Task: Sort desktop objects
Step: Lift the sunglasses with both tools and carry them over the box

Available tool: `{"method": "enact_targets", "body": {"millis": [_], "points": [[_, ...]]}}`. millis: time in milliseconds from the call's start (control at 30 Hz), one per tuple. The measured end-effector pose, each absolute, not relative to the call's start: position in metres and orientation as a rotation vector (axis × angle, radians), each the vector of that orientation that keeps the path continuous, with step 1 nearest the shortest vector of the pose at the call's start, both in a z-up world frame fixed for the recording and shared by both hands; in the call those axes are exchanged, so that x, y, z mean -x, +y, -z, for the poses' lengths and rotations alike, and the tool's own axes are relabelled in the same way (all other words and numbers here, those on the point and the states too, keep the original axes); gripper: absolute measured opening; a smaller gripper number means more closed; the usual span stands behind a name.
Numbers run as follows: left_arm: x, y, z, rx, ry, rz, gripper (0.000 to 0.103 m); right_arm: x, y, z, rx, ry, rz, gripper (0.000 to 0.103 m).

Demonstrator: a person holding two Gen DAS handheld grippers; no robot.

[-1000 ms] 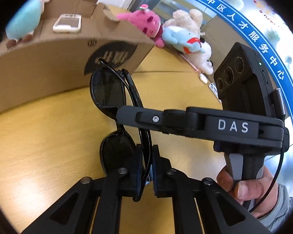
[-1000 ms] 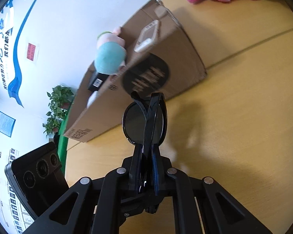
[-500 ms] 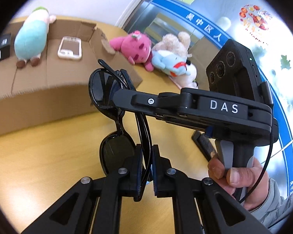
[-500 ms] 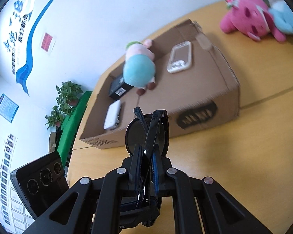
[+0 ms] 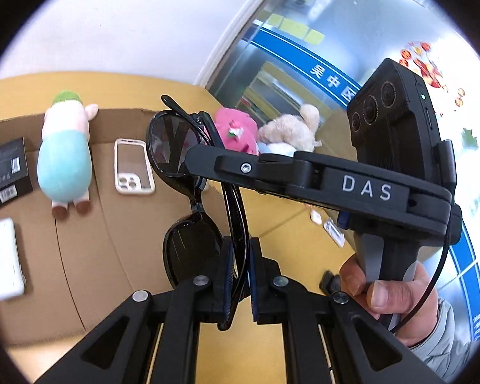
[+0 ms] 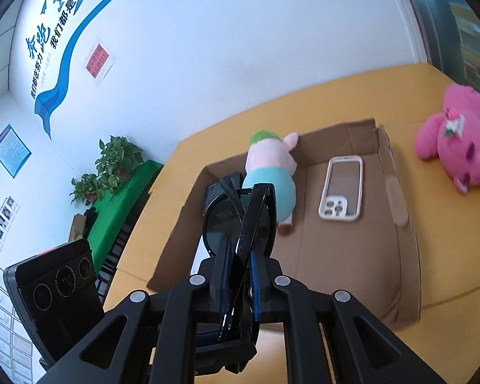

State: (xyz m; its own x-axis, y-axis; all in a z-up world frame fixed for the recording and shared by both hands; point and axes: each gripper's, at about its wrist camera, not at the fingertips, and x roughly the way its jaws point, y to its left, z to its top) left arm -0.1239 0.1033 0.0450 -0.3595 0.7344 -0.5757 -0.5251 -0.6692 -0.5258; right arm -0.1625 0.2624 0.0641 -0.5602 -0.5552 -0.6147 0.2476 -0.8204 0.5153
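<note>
Nearest the lens in my left wrist view, the left gripper (image 5: 238, 275) is holding its jaws clamped on the folded arms of a pair of black sunglasses (image 5: 188, 249), one dark lens lying just left of the jaws and the other rising beyond it. Crossing in from the right, the right gripper (image 5: 195, 163), lettered "DAS", is pinching the upper lens end of the same sunglasses, and a hand (image 5: 390, 291) in a grey sleeve is gripping its handle. In my right wrist view I am seeing that gripper's jaws closed on the folded frame edge-on, with the sunglasses hanging in the air over the near wall of an open cardboard box (image 6: 403, 249). The box is standing on the yellow counter (image 6: 448, 300). Inside it, a white phone case (image 6: 340, 188) is lying flat on the floor of the box, a pink and teal plush toy (image 6: 270, 172) with a green cap is lying beside it, a black carton (image 5: 4, 172) is resting further left, and a white slab-shaped object (image 5: 3, 259) is lying below that. Beyond the box, a pink plush toy (image 6: 457, 140) is lying on the counter with a beige plush toy (image 5: 291, 129) next to it. Farthest off, potted plants (image 6: 112, 166) are standing against the white wall.
</note>
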Motion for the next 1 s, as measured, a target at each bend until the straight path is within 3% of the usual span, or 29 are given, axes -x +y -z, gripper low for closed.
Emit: {"method": "enact_targets", "body": {"millis": [167,567,1000], "points": [[0.168,0.105,-0.022,1.128,-0.402,-2.021,0.008,0.207,0.263,-0.049,-1.205,-0.483,2.38,0.01],[0.231,0.13,0.086,1.48,-0.595,-1.857,0.008,0.284,0.279,0.075,-1.573,-0.447,2.284,0.01],[0.228,0.14,0.118,1.669,-0.67,-1.756,0.008,0.282,0.275,0.114,-1.752,-0.315,2.218,0.01]]}}
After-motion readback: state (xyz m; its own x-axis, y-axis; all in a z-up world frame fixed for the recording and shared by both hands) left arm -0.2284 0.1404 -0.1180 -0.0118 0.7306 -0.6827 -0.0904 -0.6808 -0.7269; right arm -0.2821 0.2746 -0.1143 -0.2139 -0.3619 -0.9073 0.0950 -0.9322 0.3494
